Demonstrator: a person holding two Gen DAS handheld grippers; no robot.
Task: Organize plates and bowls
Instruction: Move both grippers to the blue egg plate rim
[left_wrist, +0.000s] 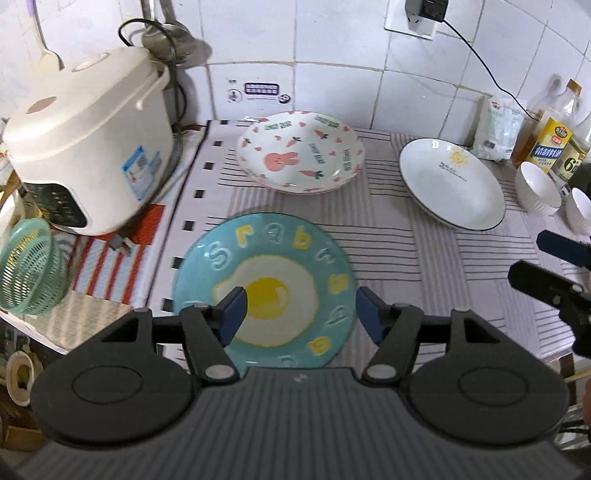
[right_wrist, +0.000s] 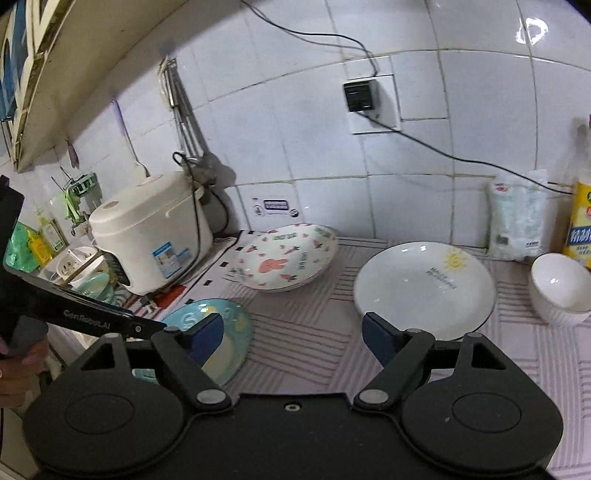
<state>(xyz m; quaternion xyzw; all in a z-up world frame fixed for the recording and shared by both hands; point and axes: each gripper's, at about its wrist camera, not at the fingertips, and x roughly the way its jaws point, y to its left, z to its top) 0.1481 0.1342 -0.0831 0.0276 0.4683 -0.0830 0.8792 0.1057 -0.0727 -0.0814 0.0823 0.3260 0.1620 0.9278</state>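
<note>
The left gripper (left_wrist: 301, 314), matte black with blue rubber pads, hangs with its jaws spread wide and holding nothing, directly over a glossy turquoise plate (left_wrist: 273, 258) painted with a fried egg and raised pastel letters. That round plate lies flat on a striped grey cloth (left_wrist: 388, 251) just under the fingertips.

Beyond it, straight ahead of the left gripper, sits a shallow white plate (left_wrist: 301, 151) patterned with a pink rabbit, carrots and hearts; it appears to rest on another dish, though the stack is hard to read. Ahead and to the right lies a smooth white plate (left_wrist: 452, 182) with a thin dark rim and a small yellow sun. Farther right stand two ribbed white bowls (left_wrist: 537, 188), near a clear oil bottle (left_wrist: 554, 144) with a yellow label.

To the left of the gripper stands a cream plastic rice cooker (left_wrist: 88, 147), with a mint-green mesh basket (left_wrist: 29, 266) tilted beside it.

The right gripper (right_wrist: 293, 334), jaws likewise parted and empty, hovers above the cloth between the turquoise plate on its left and the sun plate just ahead on its right. White glazed tiles (right_wrist: 314, 155) line the wall behind.
</note>
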